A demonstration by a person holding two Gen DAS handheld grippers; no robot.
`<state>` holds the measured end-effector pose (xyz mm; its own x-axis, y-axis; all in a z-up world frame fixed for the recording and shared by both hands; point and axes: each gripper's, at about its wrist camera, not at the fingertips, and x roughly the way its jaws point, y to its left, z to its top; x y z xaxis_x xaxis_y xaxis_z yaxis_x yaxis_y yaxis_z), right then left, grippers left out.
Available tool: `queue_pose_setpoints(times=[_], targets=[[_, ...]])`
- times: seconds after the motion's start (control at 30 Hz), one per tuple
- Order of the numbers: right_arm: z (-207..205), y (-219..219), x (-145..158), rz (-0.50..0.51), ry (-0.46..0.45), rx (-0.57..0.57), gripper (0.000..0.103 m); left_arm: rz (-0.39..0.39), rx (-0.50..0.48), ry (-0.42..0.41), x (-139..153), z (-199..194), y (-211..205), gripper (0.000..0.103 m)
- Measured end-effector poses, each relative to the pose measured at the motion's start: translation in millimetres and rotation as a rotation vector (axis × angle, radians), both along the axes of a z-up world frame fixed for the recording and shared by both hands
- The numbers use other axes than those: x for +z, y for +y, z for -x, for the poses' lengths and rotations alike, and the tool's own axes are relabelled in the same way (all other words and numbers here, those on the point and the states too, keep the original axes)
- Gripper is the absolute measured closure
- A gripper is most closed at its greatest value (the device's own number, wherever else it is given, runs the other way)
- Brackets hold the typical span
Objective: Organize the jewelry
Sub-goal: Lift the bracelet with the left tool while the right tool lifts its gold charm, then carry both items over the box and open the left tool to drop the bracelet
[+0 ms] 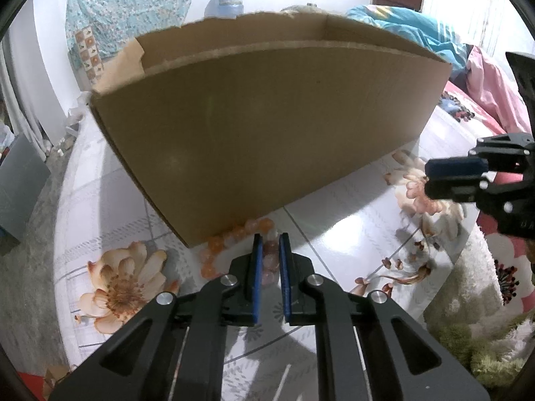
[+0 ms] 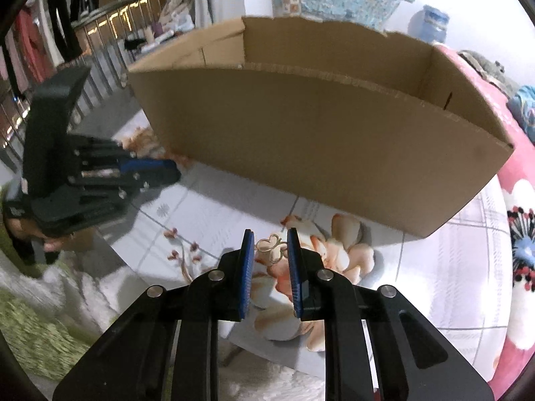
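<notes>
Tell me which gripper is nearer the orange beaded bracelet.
Left. The left gripper has the orange beaded bracelet between its fingers by the cardboard box; the right gripper is off to the side around a gold butterfly ring.

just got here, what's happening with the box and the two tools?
A person is sorting jewelry beside an open cardboard box on a flowered table. The left tool is closed around a string of orange and pink beads lying against the box's base. The right tool grips a gold butterfly ring. Neither piece is in the box yet.
</notes>
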<state>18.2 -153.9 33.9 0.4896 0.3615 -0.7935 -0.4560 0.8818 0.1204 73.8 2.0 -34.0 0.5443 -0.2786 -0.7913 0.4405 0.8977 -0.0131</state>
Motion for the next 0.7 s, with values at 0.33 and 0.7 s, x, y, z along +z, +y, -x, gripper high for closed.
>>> queue_pose_setpoints(times=[0.33, 0.7], targets=[[-22, -24, 66, -0.231, -0.060, 0.021, 0.085, 0.131, 0.008, -0.059, 63, 13, 23, 0.094], [-81, -30, 122, -0.333, -0.095, 0.088, 0.085, 0.436, -0.059, -0.077, 158, 5, 38, 0.094]])
